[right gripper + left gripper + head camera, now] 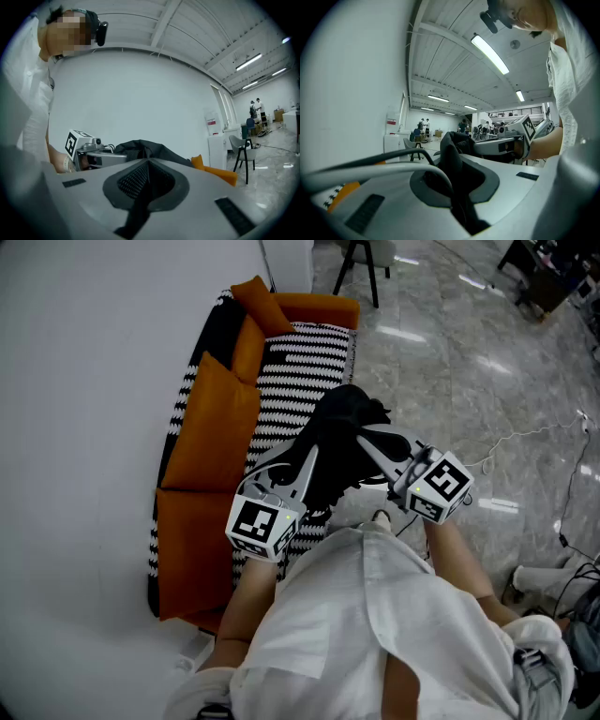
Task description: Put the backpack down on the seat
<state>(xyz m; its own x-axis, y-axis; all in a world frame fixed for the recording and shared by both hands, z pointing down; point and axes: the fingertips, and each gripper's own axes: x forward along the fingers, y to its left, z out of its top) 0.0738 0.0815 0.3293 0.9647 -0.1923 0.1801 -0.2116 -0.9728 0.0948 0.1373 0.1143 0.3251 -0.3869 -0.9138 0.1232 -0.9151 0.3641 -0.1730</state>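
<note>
Black backpack hangs off the ground between both tongs, just ahead of the person's chest. Left tongs are pressed together on a fold of its black fabric; the left gripper view shows the dark material wedged up through the closed jaws. Right tongs are likewise clamped, with a black strap running out between the jaws. The two grips sit close together at the top of the bag, so the bulk hangs below and beyond them. The target is the zigzag-patterned seat of the sofa, which lies forward of the tongs and slightly to the left. Its long axis runs away from the person, with orange back cushions along its left side and grey floor to the right. In the head view the bag overlaps the near end of the seat, toward its open front edge; height above the seat cannot be judged. Left tongs are the nearer to the cushions, right tongs to the floor side. Judgement: the set-down calls for a carry forward and left, then down, to clear the front edge.
</note>
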